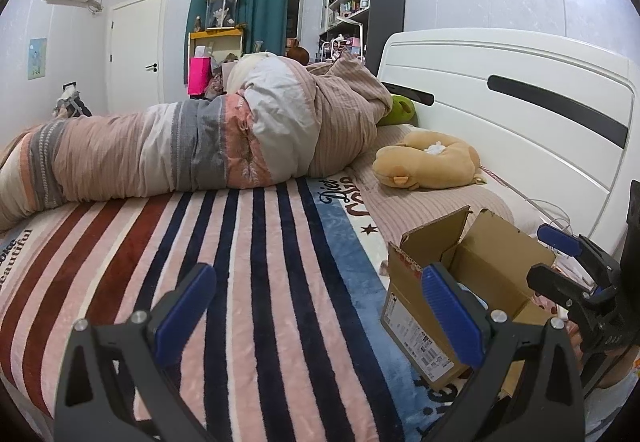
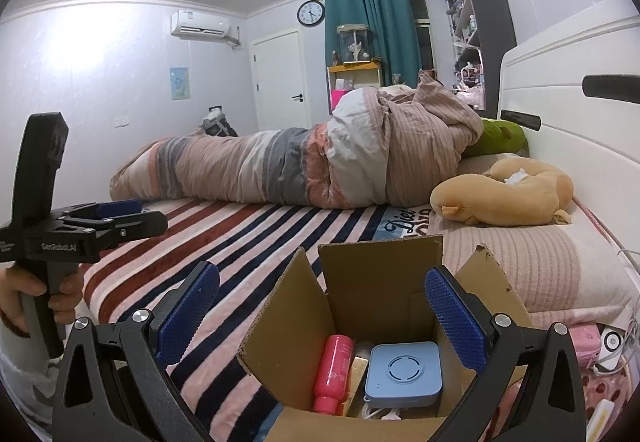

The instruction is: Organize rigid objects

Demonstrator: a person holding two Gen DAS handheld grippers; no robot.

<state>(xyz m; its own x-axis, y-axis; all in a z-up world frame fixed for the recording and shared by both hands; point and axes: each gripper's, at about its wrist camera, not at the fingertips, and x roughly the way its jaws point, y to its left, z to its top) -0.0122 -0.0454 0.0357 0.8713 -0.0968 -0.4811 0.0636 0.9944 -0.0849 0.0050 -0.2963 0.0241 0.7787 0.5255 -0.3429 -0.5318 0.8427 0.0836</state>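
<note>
Right gripper (image 2: pixel 322 316): jaws spread wide, nothing between them, poised over the open cardboard box (image 2: pixel 362 306) at the near right of the bed. Left gripper (image 1: pixel 320 316): also wide open and empty, pointing over the striped blanket (image 1: pixel 224 254), box just to its right.

Box contents, seen from the right wrist view: pink bottle (image 2: pixel 332 372) lying on its side at left, a light blue square device (image 2: pixel 403 374) with rounded corners and a ring pattern on top at right, white cable under it. Something gold between them, can't tell what.

Handling guess: bottle is stiff plastic, light, smooth and round, so it may roll or slip; pinch across the body mid-length. Blue device looks like a hard shell, light; take it by opposite side edges, mind the cable snagging. Box flaps are floppy, poor grip points.

Far side: rolled quilt (image 2: pixel 304 162), tan plush toy (image 2: pixel 504 194) by the white headboard (image 1: pixel 520 102).
</note>
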